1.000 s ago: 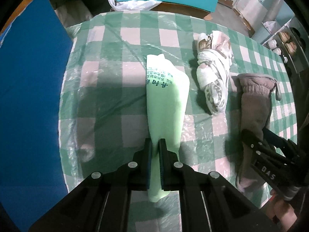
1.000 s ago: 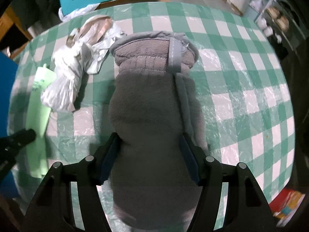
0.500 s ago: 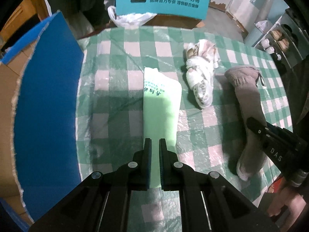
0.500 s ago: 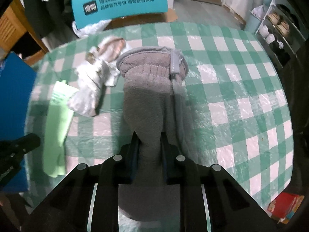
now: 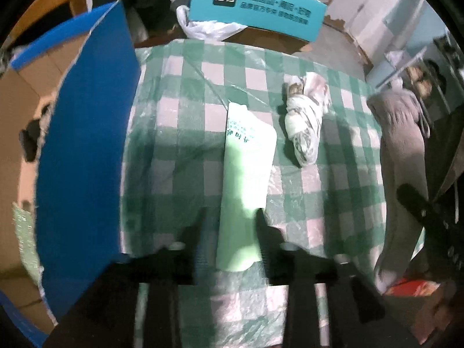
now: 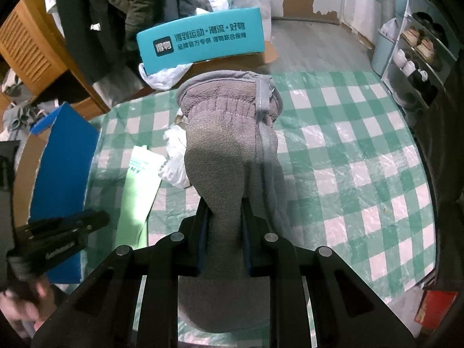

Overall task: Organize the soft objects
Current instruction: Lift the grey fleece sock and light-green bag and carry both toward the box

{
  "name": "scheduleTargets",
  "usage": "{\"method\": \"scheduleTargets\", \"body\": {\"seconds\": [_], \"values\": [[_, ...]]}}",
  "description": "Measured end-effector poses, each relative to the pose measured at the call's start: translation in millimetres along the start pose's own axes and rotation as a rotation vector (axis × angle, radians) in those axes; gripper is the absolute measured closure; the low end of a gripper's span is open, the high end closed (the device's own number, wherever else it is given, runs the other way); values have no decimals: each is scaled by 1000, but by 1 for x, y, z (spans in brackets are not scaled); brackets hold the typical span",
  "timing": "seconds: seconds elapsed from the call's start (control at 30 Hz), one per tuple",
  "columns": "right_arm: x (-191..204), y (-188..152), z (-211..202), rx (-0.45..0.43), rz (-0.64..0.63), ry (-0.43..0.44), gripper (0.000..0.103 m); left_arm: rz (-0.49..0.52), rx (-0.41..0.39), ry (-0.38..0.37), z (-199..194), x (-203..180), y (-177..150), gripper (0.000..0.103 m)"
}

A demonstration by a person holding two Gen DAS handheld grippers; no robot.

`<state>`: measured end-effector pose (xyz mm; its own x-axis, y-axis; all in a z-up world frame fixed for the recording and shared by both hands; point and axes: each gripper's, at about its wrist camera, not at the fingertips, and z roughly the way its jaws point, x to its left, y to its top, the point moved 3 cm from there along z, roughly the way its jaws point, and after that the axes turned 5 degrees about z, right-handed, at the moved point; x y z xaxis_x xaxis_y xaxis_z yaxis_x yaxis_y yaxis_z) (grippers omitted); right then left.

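Fleece of the grey mitten is pinched tight between the right gripper jaws, clear of the checked tablecloth. Left gripper jaws have just been opening, straddling the green bag without pressing. Best carry the mitten steadily towards the cardboard box, cuff hanging free.
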<state>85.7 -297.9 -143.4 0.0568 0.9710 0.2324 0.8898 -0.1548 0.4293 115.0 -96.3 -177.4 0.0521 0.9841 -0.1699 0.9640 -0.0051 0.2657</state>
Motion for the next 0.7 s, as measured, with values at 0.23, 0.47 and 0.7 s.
{"method": "scheduleTargets", "body": {"seconds": [0.23,0.47,0.7], "values": [[-7,1,3,14,22,18,86,-5,9,31,20,-1,10,47],[-12,4,7,23,35,33,86,32,58,100,44,-13,13,45],[-17,5,11,31,52,47,86,170,62,234,57,-40,13,35]]}}
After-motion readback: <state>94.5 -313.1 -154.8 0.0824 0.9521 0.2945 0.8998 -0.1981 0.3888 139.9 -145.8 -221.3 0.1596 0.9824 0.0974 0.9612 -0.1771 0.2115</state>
